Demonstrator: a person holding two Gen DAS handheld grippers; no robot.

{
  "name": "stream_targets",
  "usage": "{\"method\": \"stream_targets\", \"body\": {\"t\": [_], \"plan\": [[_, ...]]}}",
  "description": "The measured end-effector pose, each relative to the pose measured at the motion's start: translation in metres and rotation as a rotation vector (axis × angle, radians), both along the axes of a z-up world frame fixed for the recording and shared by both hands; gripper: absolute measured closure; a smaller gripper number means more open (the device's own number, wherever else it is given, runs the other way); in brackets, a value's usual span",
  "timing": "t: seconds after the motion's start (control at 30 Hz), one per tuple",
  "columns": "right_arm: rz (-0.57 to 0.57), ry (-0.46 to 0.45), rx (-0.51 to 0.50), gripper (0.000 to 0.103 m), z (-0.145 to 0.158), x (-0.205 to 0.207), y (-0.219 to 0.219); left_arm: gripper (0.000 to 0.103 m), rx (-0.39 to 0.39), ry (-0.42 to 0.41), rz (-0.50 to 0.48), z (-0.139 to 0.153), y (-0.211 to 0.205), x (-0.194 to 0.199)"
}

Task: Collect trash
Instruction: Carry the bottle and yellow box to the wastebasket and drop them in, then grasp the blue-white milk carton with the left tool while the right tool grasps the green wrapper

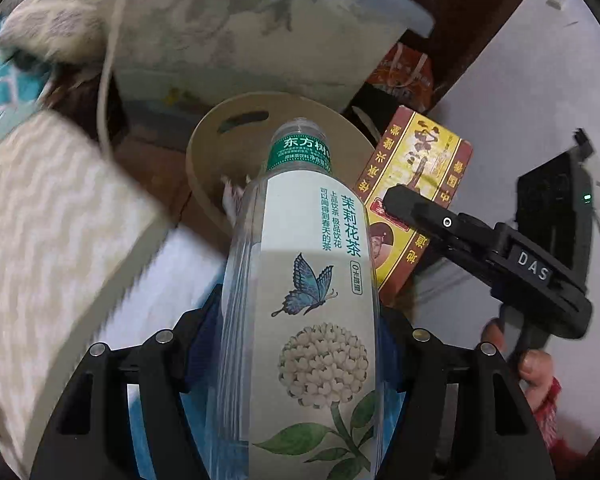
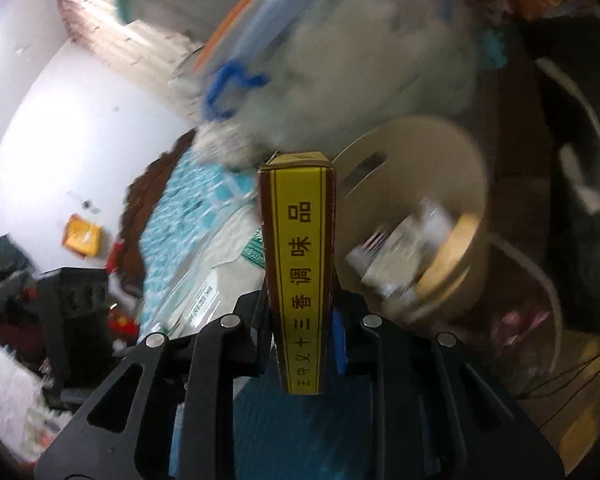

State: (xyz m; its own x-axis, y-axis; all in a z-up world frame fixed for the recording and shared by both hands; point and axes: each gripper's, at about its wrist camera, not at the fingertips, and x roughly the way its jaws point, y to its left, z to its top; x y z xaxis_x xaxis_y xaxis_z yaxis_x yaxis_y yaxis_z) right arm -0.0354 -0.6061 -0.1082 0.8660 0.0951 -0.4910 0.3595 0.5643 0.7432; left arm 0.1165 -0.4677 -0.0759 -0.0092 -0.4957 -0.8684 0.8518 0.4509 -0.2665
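Note:
My left gripper (image 1: 300, 336) is shut on a clear plastic tea bottle (image 1: 304, 280) with a white label showing a butterfly and flowers. Its neck points toward a round beige trash bin (image 1: 236, 148). My right gripper (image 2: 300, 320) is shut on a yellow and brown seasoning box (image 2: 298, 264), held on edge. The same box (image 1: 412, 184) and the right gripper (image 1: 400, 200) show in the left wrist view, right of the bottle. The bin (image 2: 412, 168) in the right wrist view lies ahead to the right, with several pieces of trash (image 2: 412, 248) inside.
A large pale storage tub with blue clips (image 1: 236, 36) stands behind the bin. A bed with patterned bedding (image 1: 40, 216) is on the left. An orange gift bag (image 1: 404, 76) sits by a dark cabinet. A white wall (image 1: 520, 80) is at right.

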Motion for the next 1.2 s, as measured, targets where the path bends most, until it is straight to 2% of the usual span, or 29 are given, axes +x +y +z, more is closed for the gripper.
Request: {"method": "stream_targets", "body": {"t": [0.07,0.1,0.13,0.17,0.2,0.27,0.4,0.47,0.67,0.83,0.97,1.07,1.2], "plan": [[-0.03,0.016,0.037,0.074,-0.009,0.011,-0.022,0.04,0.025,-0.019,0.005,-0.006,-0.025,0.007],[-0.045,0.032,0.058,0.064,-0.016,0.017,-0.032,0.039,0.04,-0.029,0.02,-0.01,-0.036,0.012],[-0.054,0.043,0.075,0.036,-0.021,0.023,-0.039,0.033,0.049,-0.04,0.033,-0.013,-0.042,0.015],[-0.069,0.045,0.079,0.026,-0.025,0.024,-0.043,0.028,0.057,-0.058,0.052,-0.015,-0.048,0.018],[-0.102,0.044,0.066,0.023,-0.026,0.024,-0.045,0.027,0.061,-0.072,0.064,-0.016,-0.051,0.021],[-0.132,0.041,0.046,0.023,-0.025,0.02,-0.048,0.027,0.062,-0.093,0.079,-0.014,-0.053,0.025],[-0.174,0.0,0.046,0.023,-0.02,0.003,-0.047,0.027,0.007,-0.121,0.107,0.004,-0.03,0.027],[-0.167,-0.019,0.061,0.023,-0.016,-0.002,-0.043,0.027,-0.031,-0.134,0.129,0.014,-0.007,0.026],[-0.067,-0.075,0.061,0.024,0.007,0.01,-0.003,0.027,-0.062,-0.125,0.189,0.017,0.089,0.011],[0.11,-0.09,0.034,0.028,0.025,0.053,0.06,0.027,-0.058,-0.07,0.277,0.006,0.199,0.006],[0.284,-0.054,0.018,0.033,0.025,0.102,0.123,0.028,-0.063,-0.046,0.394,0.004,0.286,0.01],[0.43,-0.013,0.022,0.039,0.017,0.144,0.185,0.028,-0.093,-0.033,0.524,0.007,0.354,0.02],[0.631,0.005,-0.019,0.042,0.023,0.19,0.278,0.027,-0.205,0.041,0.752,0.016,0.44,0.051]]}}
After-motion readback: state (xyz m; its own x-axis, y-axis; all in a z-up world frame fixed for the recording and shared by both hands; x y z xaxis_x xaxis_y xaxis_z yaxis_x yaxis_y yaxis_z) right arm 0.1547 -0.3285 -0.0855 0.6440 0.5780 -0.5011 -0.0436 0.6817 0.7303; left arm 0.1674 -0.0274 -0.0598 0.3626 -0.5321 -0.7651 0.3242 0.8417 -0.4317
